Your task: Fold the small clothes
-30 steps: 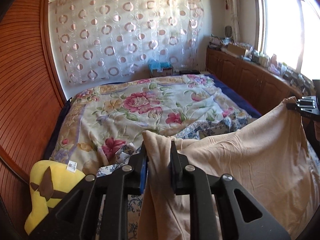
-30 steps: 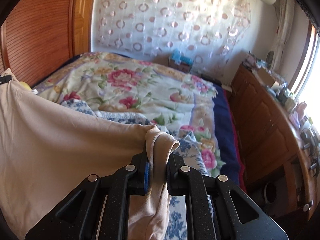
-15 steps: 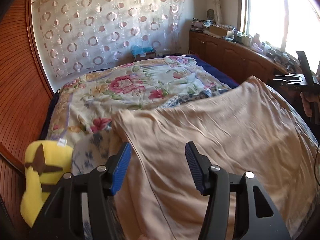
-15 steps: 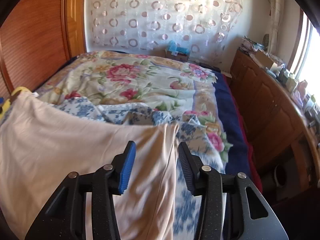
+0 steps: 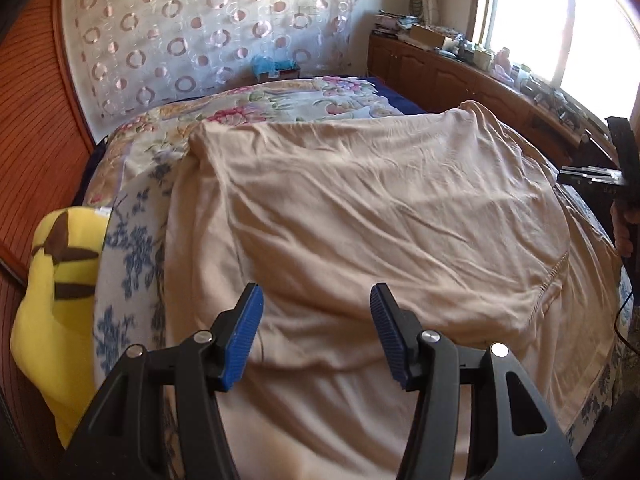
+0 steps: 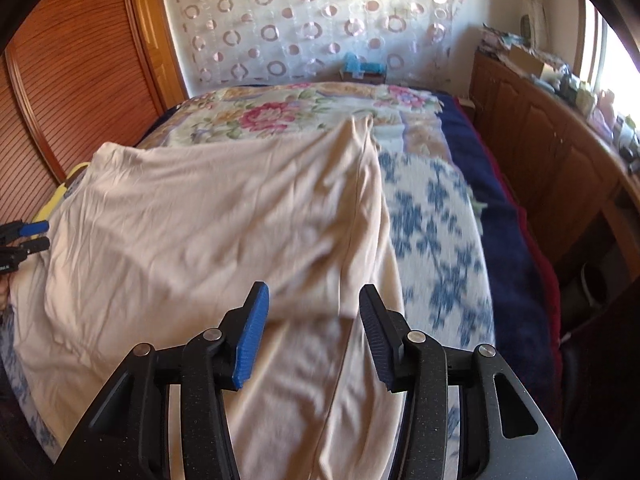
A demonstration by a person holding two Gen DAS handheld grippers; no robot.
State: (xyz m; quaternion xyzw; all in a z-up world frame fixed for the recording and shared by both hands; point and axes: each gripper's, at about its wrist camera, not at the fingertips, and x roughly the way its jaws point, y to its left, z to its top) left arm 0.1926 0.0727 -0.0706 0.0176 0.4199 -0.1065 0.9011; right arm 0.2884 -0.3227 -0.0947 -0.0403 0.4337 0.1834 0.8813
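Yellow plush toy (image 5: 56, 280): lies at the bed's left edge, beside the cloth.
Left gripper (image 5: 316, 332): jaws apart, nothing between them, poised over the near hem.
Beige garment (image 5: 360, 208): spread mostly flat on the floral bedspread (image 6: 436, 216), wrinkled; one fold seems laid.
Right gripper (image 6: 312, 336): jaws apart, empty, above the garment's right edge.
Left to do: probably smoothing and further folds.

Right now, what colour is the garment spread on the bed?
Plain beige, peach-tinted garment, no print. Shows best in the left wrist view.
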